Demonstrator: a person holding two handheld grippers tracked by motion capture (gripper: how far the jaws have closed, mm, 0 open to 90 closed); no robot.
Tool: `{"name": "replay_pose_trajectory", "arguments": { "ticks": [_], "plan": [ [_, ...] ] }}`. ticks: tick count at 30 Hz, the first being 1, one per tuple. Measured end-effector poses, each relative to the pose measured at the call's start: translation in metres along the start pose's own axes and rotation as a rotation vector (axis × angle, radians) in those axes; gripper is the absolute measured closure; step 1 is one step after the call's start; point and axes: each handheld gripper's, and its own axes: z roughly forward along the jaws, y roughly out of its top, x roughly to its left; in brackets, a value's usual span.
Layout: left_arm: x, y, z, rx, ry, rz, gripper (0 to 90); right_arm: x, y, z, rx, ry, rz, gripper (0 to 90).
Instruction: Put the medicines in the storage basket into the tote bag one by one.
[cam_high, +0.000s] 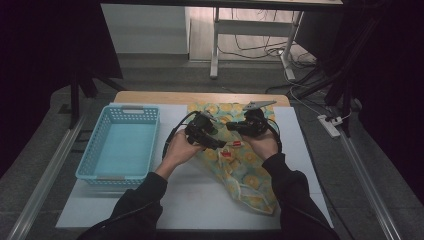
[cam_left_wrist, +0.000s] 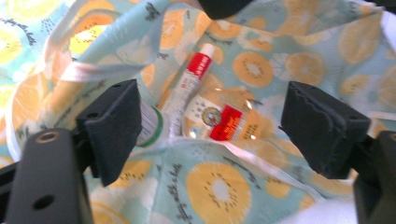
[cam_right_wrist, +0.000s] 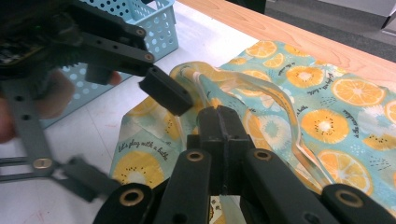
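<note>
A person at a white table (cam_high: 200, 200) works two tools over a fruit-print fabric bag (cam_high: 245, 180) that lies from the table's far edge toward its near right corner. The left hand-held gripper (cam_left_wrist: 210, 126), jaws spread wide, hovers above the bag's open mouth, where a red-and-white tube (cam_left_wrist: 189, 88) and a clear bottle with a red label (cam_left_wrist: 226, 122) lie inside. The right hand-held gripper (cam_right_wrist: 219, 128), jaws pressed together, pinches the bag's rim. A light blue basket (cam_high: 122, 145) stands empty along the table's left edge.
</note>
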Motion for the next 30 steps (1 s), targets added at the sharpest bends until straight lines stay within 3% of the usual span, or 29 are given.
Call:
{"name": "replay_pose_trajectory", "arguments": {
  "ticks": [12, 18, 30],
  "plan": [
    [-0.011, -0.018, -0.022, -0.028, -0.023, -0.007, 4.7, 0.005, 0.004, -0.004, -0.007, 0.009, -0.010, 90.0],
    [-0.020, -0.025, -0.032, -0.049, -0.047, -0.001, 3.7, 0.006, 0.004, -0.006, -0.007, 0.011, -0.013, 90.0],
    [-0.040, -0.038, -0.038, -0.059, -0.084, 0.056, 2.7, 0.007, 0.001, -0.010, -0.003, 0.024, -0.013, 90.0]
  ]
}}
